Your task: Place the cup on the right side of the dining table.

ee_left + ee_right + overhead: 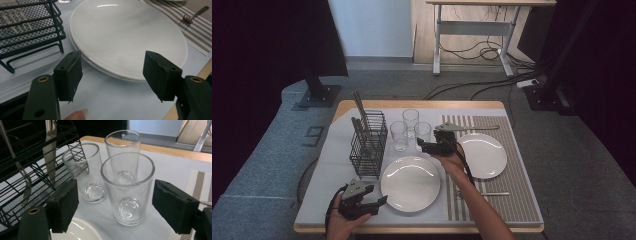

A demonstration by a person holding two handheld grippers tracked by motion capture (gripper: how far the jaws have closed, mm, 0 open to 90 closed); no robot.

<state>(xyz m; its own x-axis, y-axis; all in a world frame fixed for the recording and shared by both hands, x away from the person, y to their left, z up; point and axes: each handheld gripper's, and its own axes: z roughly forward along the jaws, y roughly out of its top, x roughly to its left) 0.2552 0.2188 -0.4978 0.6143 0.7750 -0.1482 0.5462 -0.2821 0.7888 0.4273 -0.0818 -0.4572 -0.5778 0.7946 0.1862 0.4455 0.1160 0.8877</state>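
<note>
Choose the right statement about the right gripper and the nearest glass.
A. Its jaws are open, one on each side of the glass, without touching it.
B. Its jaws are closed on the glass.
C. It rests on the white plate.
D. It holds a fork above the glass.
A: in the right gripper view the right gripper has its jaws spread wide, with the nearest glass standing upright between them, gaps on both sides.

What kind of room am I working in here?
Probably a lab or studio staged as a dining table: set with plates, glasses and a cutlery rack, but with dark curtains around it and loose cables on the carpet.
</note>
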